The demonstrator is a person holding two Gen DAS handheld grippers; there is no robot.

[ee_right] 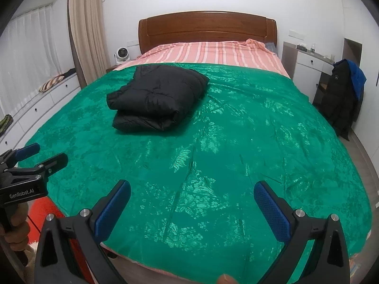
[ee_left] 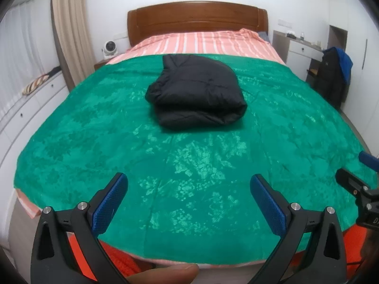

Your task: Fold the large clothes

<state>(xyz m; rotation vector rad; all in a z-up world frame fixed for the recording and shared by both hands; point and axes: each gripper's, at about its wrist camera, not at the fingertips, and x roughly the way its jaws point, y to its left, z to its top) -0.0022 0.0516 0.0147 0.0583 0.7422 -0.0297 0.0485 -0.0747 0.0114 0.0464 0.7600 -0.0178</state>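
Both grippers hang over the near edge of the bed with their jaws spread wide and nothing between them. At the bottom of the left wrist view, the left gripper (ee_left: 189,189) shows its blue pads (ee_left: 110,204) well apart above the green cover (ee_left: 83,130). The right gripper (ee_right: 191,196) looks the same at the bottom of the right wrist view, and the left one also appears at that view's left edge, held by a hand (ee_right: 14,232).

Folded into a thick, two-layered bundle, the black puffy jacket (ee_left: 196,92) lies on the green cover in the upper middle of the left view, upper left of centre in the right view, well apart from both grippers. Beyond it are a pink striped sheet (ee_left: 201,42) and a wooden headboard (ee_left: 196,19). A dark coat with blue lining (ee_right: 343,94) hangs at the right edge.
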